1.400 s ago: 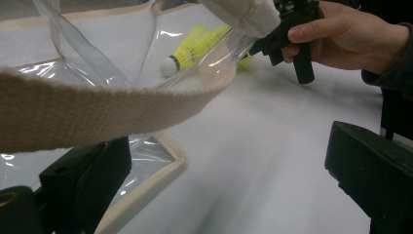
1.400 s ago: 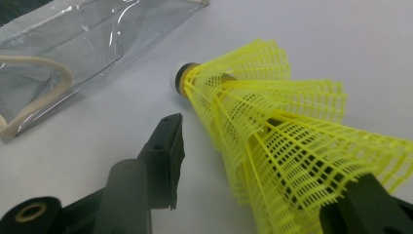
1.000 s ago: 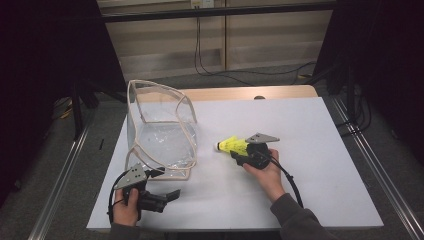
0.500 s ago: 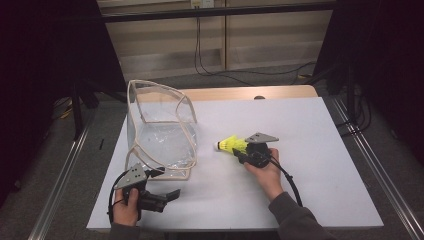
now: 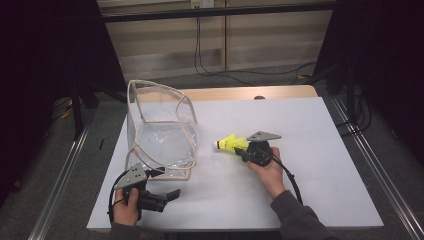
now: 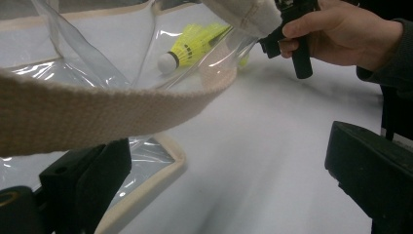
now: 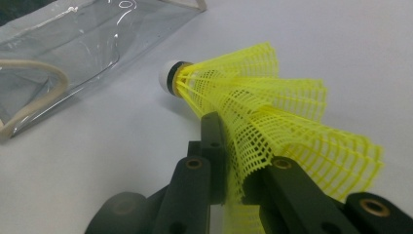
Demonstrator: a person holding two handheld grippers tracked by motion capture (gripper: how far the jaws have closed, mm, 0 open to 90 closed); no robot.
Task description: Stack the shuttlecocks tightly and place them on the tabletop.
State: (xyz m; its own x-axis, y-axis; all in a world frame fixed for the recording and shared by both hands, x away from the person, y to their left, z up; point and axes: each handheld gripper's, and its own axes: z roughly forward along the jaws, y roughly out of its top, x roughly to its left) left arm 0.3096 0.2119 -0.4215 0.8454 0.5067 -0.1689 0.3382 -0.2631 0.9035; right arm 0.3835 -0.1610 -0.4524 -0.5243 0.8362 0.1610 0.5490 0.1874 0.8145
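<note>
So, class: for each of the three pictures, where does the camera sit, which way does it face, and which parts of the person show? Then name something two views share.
High view: above the table, facing forward and down; both hands and sleeves enter from below.
Left gripper view: rides the left gripper, looking past the clear bag at the right hand.
Right gripper view: rides the right gripper, jaws pinching the yellow shuttlecock.
Shared: all three show the shuttlecock and bag.

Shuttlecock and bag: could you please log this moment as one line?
right gripper: shut on shuttlecock, jaws just closed | left gripper: open beside clear bag | table: white
</note>
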